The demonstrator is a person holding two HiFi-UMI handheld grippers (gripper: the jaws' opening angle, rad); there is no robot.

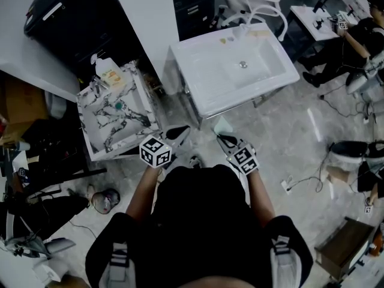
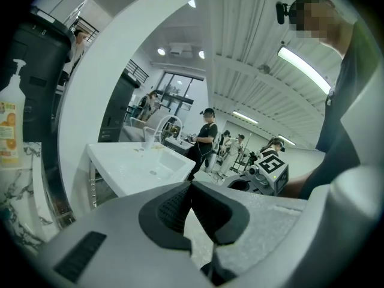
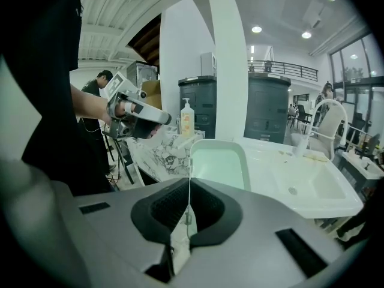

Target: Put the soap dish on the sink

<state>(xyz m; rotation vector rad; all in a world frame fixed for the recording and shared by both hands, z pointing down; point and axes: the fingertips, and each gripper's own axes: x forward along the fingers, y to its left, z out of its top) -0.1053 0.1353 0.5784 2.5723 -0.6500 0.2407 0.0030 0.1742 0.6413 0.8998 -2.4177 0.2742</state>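
Note:
The soap dish is a pale green shallow tray, and my right gripper is shut on its near edge. In the head view the soap dish pokes forward from the right gripper, over the floor just short of the sink's front edge. The white sink stands on a metal frame ahead, with its basin bare and a tap at the back. In the right gripper view the sink lies to the right, beyond the dish. My left gripper is shut on nothing, and its pads meet in its own view.
A marble-topped table stands left of the sink with a soap bottle at its far corner. A black bin is behind it. A white chair sits past the sink. Cables and boxes lie on the floor to the right; other people stand around.

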